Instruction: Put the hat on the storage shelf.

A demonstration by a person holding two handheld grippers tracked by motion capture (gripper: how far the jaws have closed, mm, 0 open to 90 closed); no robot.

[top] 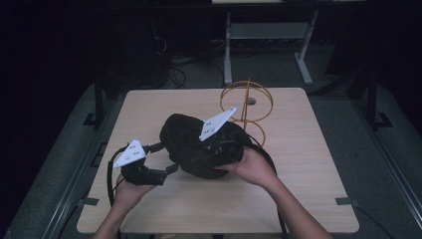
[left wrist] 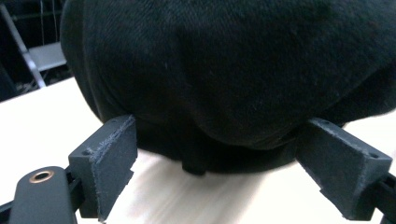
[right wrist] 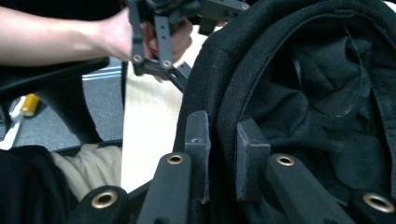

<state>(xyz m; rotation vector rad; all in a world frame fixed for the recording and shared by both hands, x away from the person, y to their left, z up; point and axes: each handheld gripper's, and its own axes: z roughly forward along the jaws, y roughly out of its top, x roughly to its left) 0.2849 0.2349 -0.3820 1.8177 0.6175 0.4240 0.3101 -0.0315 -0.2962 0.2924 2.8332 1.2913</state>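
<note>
Pinching the black cap's (top: 199, 144) rim with my right gripper (right wrist: 222, 158) above the table (top: 308, 189), I am holding my released left gripper (left wrist: 224, 154) just beside its crown.

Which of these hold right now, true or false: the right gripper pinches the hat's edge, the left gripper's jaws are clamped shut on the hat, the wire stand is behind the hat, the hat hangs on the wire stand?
1. The right gripper pinches the edge of the black hat. True.
2. The left gripper is clamped on the hat. False: its jaws stand wide apart, one at each side of the hat's underside.
3. The gold wire stand is behind the hat on the table. True.
4. The hat hangs on the wire stand. False: it is held in front of it, above the table.
</note>
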